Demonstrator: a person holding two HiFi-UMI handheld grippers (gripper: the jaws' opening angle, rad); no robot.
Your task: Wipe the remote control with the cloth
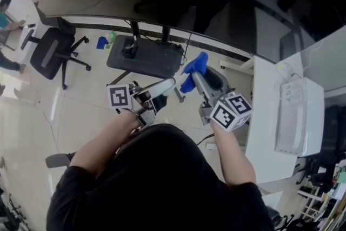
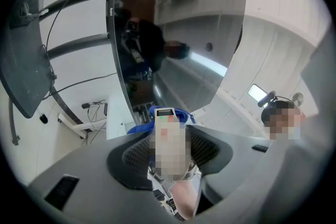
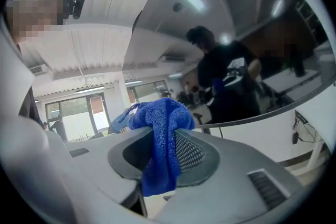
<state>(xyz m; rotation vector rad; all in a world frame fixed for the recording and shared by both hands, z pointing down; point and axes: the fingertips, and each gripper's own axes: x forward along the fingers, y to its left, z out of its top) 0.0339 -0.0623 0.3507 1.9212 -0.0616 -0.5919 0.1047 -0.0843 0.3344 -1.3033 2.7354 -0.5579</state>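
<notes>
Blue cloth (image 3: 161,134) hangs pinched between the right gripper's (image 1: 197,81) jaws at the centre of the head view, bunched above them and drooping below. Just left of it, the left gripper (image 1: 154,96) clamps the pale remote control (image 2: 167,115) lengthwise, with the remote's tip reaching past the jaws beside the cloth; contact is unclear. A dark curved screen (image 1: 243,2) spans the top of the frame

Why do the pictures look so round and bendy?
Left gripper view: wide lens curves lines, corners are black, a mosaic patch hides most of the remote. Right gripper view: same curving, cloth sharp. Head view: less bent, floor shiny.
</notes>
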